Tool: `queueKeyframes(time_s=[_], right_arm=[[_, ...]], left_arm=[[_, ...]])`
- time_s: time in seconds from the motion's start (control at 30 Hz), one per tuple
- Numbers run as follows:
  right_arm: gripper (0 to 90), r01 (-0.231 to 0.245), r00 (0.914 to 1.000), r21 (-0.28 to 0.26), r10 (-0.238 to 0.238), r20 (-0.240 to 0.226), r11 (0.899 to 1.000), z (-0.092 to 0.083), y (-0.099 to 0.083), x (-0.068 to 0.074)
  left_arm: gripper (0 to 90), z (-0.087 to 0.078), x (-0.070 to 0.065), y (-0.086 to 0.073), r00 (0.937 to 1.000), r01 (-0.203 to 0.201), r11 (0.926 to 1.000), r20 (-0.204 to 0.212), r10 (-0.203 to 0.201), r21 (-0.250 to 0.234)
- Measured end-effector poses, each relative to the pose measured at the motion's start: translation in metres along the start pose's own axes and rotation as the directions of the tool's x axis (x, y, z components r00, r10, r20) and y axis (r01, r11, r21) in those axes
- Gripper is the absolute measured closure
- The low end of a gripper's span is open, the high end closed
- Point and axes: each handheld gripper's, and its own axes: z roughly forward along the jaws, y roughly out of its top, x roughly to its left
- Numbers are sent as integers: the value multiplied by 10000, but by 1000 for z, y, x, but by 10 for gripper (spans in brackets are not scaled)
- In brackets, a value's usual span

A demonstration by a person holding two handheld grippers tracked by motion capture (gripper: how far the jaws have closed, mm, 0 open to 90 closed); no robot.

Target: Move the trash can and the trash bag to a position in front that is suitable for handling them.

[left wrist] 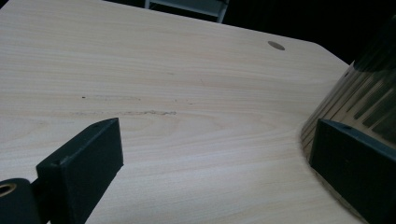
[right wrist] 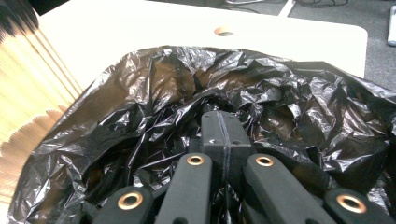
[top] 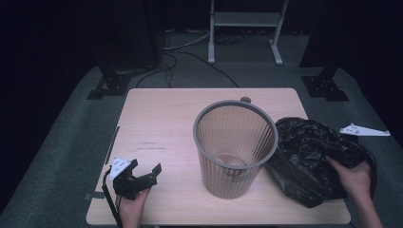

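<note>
A grey ribbed wastebasket (top: 235,147) stands upright in the middle of the wooden table (top: 161,114), with nothing in it that I can make out. To its right a crumpled black plastic bag (top: 309,161) lies against the basket. My right gripper (right wrist: 222,122) is shut, its jaws pressed together with folds of the bag (right wrist: 140,107) pinched at their tips. In the high view the right gripper (top: 328,145) reaches into the bag from the right. My left gripper (top: 145,167) rests near the table's front left, open with nothing between its jaws. The left gripper (left wrist: 215,154) points across bare wood, the basket wall (left wrist: 359,93) beside its right jaw.
A round cable hole (top: 245,99) sits in the table's far edge behind the basket. A white metal stand (top: 244,28) and cables (top: 190,52) are on the carpet beyond the table. Dark stand feet (top: 109,83) flank the far corners.
</note>
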Motion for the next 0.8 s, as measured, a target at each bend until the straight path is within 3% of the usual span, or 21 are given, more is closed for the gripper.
queueKeyframes(time_s=[0.27,0.4,0.57,0.7,0.8], right_arm=[[900,-1,10000,-43,1,-36,10000,-3,3,1],[900,85,9999,287,-88,78,9996,8,-2,2],[900,86,9998,1157,-104,154,9932,34,-16,1],[492,40,9992,1484,-98,388,9889,49,-21,2],[395,256,9980,1269,-327,541,9916,49,-17,7]], left_arm=[[18,0,0,0,10000,4,10000,11,-4,-11],[18,0,0,0,10000,-12,10000,12,12,-14],[18,0,0,0,10000,3,10000,13,-3,21],[18,0,1,0,10000,47,10000,12,-47,0],[18,1,1,-1,10000,36,10000,8,-36,43]])
